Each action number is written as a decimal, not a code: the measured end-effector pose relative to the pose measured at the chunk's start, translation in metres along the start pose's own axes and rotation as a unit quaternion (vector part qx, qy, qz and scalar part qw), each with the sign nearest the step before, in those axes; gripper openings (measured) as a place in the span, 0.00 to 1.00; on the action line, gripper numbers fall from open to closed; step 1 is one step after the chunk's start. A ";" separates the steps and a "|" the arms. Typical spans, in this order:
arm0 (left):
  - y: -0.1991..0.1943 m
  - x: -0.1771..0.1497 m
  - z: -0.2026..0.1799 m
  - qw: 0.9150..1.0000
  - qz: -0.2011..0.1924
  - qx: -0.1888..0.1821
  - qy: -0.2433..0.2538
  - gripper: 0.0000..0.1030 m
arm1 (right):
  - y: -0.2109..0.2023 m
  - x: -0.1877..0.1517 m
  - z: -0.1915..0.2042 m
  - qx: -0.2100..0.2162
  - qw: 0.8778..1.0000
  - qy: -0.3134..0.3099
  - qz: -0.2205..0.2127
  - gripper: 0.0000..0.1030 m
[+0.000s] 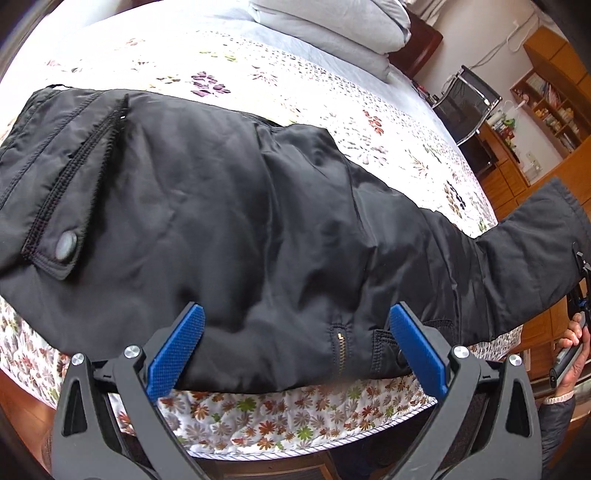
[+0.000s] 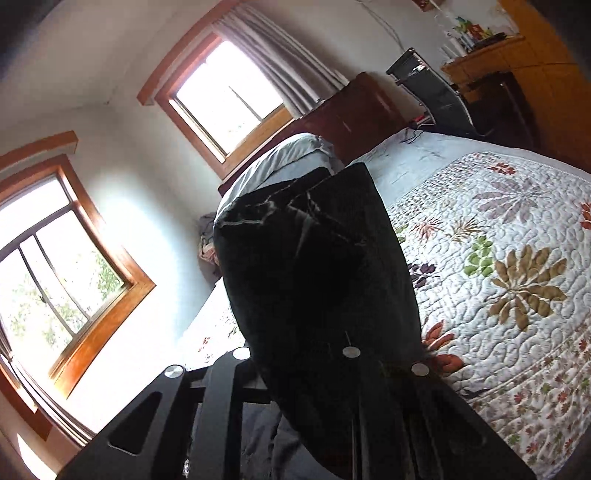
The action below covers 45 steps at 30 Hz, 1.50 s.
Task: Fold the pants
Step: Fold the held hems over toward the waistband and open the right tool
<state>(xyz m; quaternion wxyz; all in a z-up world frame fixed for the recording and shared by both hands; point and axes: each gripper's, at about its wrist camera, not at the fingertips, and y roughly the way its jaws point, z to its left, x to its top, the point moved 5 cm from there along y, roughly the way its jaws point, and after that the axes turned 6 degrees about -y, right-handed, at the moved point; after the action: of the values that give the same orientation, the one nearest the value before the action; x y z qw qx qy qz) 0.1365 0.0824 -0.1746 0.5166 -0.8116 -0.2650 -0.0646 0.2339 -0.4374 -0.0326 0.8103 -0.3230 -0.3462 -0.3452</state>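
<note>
Black pants [image 1: 229, 221] lie across the floral quilt [image 1: 295, 110] on the bed, waist with flap pocket and button at the left, legs running right. My left gripper [image 1: 295, 343] is open, its blue pads [image 1: 177, 350] on either side of the near hem by a small zipper. My right gripper [image 1: 580, 280] shows at the right edge of the left wrist view, holding the leg end lifted off the bed. In the right wrist view the black pant leg [image 2: 314, 266] drapes over my right gripper [image 2: 332, 369] and hides its fingers.
Grey pillows [image 1: 332, 29] lie at the head of the bed against a dark headboard [image 2: 354, 110]. A black chair [image 1: 469, 107] and wooden shelves [image 1: 546, 103] stand beside the bed. Two windows [image 2: 225, 92] are in the wall.
</note>
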 end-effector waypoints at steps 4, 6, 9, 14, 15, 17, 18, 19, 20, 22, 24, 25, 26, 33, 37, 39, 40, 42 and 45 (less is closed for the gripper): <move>-0.008 0.003 0.013 1.000 -0.009 0.000 -0.013 0.97 | 0.021 -0.015 0.031 0.006 0.999 -0.028 0.031 0.15; -0.012 0.005 0.018 1.000 -0.013 0.000 -0.019 0.97 | 0.030 -0.023 0.045 0.010 0.998 -0.041 0.047 0.15; -0.018 0.007 0.027 0.999 -0.021 -0.001 -0.028 0.97 | 0.045 -0.038 0.066 0.005 0.994 -0.077 0.078 0.15; -0.025 0.009 0.038 0.999 -0.028 -0.003 -0.045 0.97 | 0.072 -0.072 0.095 -0.007 0.983 -0.123 0.138 0.15; -0.026 0.009 0.040 0.999 -0.028 -0.004 -0.046 0.97 | 0.077 -0.079 0.098 -0.010 0.980 -0.129 0.149 0.15; -0.028 0.009 0.042 0.998 -0.030 -0.005 -0.048 0.97 | 0.089 -0.094 0.098 -0.015 0.975 -0.142 0.173 0.15; -0.030 0.009 0.042 0.998 -0.031 -0.005 -0.049 0.97 | 0.094 -0.102 0.100 -0.018 0.972 -0.146 0.184 0.15; -0.031 0.009 0.043 0.998 -0.032 -0.006 -0.051 0.97 | 0.099 -0.109 0.101 -0.020 0.969 -0.151 0.195 0.15; -0.032 0.009 0.045 0.998 -0.032 -0.006 -0.052 0.97 | 0.104 -0.117 0.103 -0.023 0.966 -0.156 0.207 0.15; -0.034 0.009 0.047 0.998 -0.033 -0.008 -0.054 0.97 | 0.113 -0.132 0.105 -0.030 0.959 -0.164 0.228 0.15; -0.036 0.009 0.050 0.998 -0.033 -0.010 -0.056 0.97 | 0.122 -0.145 0.106 -0.035 0.954 -0.170 0.246 0.15; -0.037 0.009 0.051 0.998 -0.033 -0.010 -0.057 0.97 | 0.125 -0.152 0.106 -0.038 0.950 -0.176 0.254 0.15; -0.038 0.009 0.053 0.998 -0.034 -0.011 -0.057 0.97 | 0.130 -0.158 0.104 -0.042 0.947 -0.180 0.261 0.15; -0.042 0.010 0.059 0.997 -0.036 -0.014 -0.062 0.97 | 0.131 -0.191 0.109 -0.043 0.930 -0.198 0.306 0.41; -0.043 0.010 0.061 0.997 -0.036 -0.016 -0.062 0.97 | 0.121 -0.200 0.120 -0.023 0.921 -0.217 0.323 0.61; -0.044 0.010 0.063 0.997 -0.037 -0.017 -0.063 0.97 | 0.113 -0.197 0.127 -0.007 0.923 -0.216 0.319 0.70; -0.044 0.010 0.063 0.997 -0.037 -0.017 -0.065 0.97 | 0.109 -0.193 0.131 -0.004 0.926 -0.217 0.310 0.71; -0.045 0.010 0.065 0.997 -0.038 -0.019 -0.068 0.97 | 0.103 -0.183 0.139 0.001 0.929 -0.227 0.293 0.72; -0.046 0.009 0.065 0.997 -0.039 -0.020 -0.068 0.97 | 0.103 -0.179 0.152 0.006 0.925 -0.254 0.281 0.72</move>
<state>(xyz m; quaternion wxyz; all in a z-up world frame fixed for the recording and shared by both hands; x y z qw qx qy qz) 0.1107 0.1575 -0.1640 0.4779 -0.8135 -0.3296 -0.0342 0.1701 -0.2048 -0.1184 0.7607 -0.4795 -0.4374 -0.0075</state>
